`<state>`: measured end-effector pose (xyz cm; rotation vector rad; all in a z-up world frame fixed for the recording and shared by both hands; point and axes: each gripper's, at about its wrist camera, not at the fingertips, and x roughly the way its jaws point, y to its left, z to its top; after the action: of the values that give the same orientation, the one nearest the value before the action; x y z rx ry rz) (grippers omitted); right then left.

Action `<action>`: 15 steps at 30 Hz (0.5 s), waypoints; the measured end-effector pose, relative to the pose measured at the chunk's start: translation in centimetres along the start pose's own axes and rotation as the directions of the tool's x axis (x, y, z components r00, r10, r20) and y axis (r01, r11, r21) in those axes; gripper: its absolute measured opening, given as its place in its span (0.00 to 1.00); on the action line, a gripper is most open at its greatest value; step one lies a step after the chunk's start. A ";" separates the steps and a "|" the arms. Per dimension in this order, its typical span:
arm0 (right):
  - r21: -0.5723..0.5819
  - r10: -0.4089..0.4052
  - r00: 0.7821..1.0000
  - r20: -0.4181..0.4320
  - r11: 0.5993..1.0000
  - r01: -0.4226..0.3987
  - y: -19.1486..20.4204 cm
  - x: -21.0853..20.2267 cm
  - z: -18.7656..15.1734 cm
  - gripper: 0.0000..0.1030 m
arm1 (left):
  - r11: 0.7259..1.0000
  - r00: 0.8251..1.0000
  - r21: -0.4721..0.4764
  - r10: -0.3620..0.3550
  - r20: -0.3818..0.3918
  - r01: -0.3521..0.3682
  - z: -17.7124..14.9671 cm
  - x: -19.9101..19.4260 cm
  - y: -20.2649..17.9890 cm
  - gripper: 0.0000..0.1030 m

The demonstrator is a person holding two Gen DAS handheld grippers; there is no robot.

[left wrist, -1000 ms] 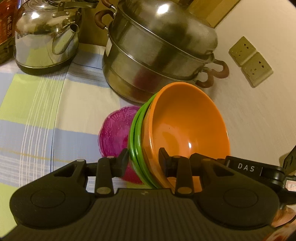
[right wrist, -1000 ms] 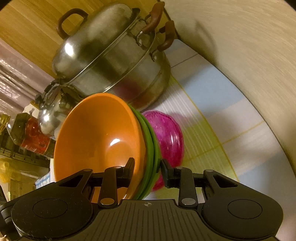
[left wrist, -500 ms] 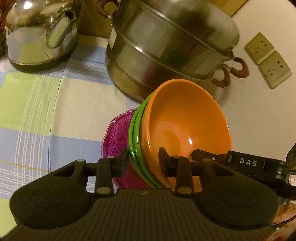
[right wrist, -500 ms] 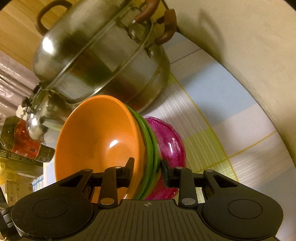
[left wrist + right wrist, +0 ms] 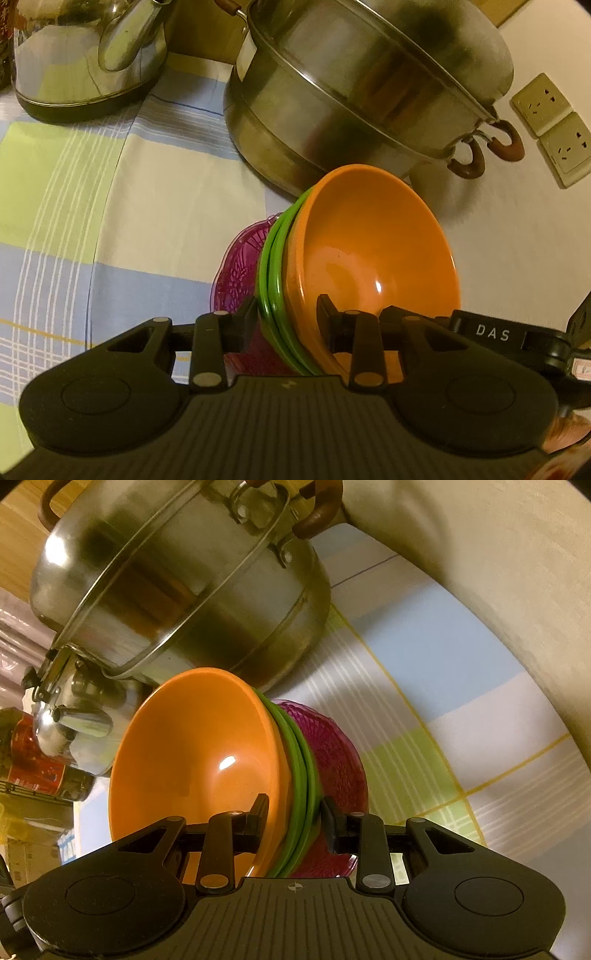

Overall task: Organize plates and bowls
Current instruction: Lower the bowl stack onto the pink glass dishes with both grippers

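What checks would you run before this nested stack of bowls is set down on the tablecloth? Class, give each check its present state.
1. Left gripper clamps the stack's rim: ok.
2. Right gripper clamps the opposite rim: ok.
3. Orange bowl, green bowls and purple glass bowl are nested: ok.
4. Stack apart from the steel steamer pot: ok, though close.
5. Bare checked tablecloth beside the pot: ok.
6. Cloth directly under the stack: cannot tell.
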<state>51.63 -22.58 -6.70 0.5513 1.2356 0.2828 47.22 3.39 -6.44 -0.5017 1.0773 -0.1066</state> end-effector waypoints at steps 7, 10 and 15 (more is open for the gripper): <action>-0.027 0.009 1.000 0.014 1.000 -0.009 0.0 0.3 -0.1 0.30 | 1.000 1.000 0.025 0.011 0.007 -0.011 -0.2 0.1 -0.1 0.30; -0.050 0.024 1.000 0.001 0.998 -0.023 0.0 0.4 -0.5 0.30 | 1.000 1.000 0.024 0.010 0.014 -0.010 -0.3 0.0 0.0 0.30; -0.029 0.027 1.000 0.000 0.999 -0.027 -0.1 0.6 -0.5 0.30 | 1.000 1.000 0.023 0.015 0.017 -0.016 -0.3 0.0 0.0 0.30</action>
<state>51.30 -22.24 -7.39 0.5428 1.2231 0.3228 46.92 3.32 -6.55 -0.4730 1.0625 -0.1009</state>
